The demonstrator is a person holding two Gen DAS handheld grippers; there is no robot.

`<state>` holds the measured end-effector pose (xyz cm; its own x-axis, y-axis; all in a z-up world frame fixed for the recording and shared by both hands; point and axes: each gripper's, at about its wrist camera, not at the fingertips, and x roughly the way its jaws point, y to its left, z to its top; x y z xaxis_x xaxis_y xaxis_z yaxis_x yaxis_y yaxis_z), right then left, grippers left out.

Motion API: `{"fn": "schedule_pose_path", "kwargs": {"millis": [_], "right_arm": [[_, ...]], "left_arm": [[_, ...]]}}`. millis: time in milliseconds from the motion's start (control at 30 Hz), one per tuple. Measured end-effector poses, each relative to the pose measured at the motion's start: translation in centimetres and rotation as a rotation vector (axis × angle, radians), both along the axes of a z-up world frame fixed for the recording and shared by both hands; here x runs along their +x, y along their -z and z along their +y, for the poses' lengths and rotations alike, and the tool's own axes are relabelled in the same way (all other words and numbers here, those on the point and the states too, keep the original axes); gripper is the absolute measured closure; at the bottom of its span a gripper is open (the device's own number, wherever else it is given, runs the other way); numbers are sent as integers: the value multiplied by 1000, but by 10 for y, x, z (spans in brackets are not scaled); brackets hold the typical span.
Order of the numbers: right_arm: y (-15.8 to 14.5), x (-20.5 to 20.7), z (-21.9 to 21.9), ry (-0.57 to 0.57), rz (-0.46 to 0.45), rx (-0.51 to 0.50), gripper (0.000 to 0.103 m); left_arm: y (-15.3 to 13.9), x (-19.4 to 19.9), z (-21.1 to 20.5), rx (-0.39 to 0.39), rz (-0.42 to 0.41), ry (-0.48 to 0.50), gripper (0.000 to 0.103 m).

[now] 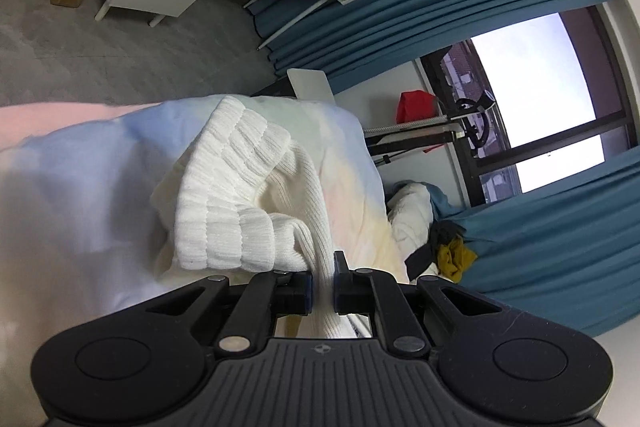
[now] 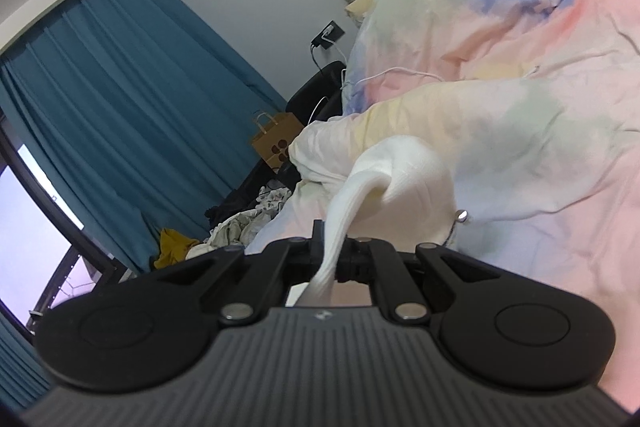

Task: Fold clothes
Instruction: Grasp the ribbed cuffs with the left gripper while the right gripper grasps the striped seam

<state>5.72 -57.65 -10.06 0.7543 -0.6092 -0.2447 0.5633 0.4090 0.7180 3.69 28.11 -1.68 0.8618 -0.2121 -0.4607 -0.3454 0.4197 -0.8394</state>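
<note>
I have both my left gripper and right gripper clenched on the white knit sweater, bunched and unfolded over the bed's edge.

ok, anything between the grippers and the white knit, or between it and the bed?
Nothing visible. Both the left gripper and the right gripper have jaws already shut on the white knit garment. It hangs directly over the pastel duvet, with bare bedding beneath.
</note>
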Motion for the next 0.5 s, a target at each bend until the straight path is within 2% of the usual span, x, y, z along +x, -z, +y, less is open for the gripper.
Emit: {"fn": "schedule_pose_path", "kwargs": {"millis": [200,300,500], "right_arm": [[-25,74,-3,-67,42,-99,97],[-34,135,-2,-130,92,-156,97],[-21,276,16,-267,295,-332,97]], "left_arm": [[-4,71,2,-10,-1,-8,94],[8,114,5,-8,17,-10,94],[40,199,13,18,98,6,93]]}}
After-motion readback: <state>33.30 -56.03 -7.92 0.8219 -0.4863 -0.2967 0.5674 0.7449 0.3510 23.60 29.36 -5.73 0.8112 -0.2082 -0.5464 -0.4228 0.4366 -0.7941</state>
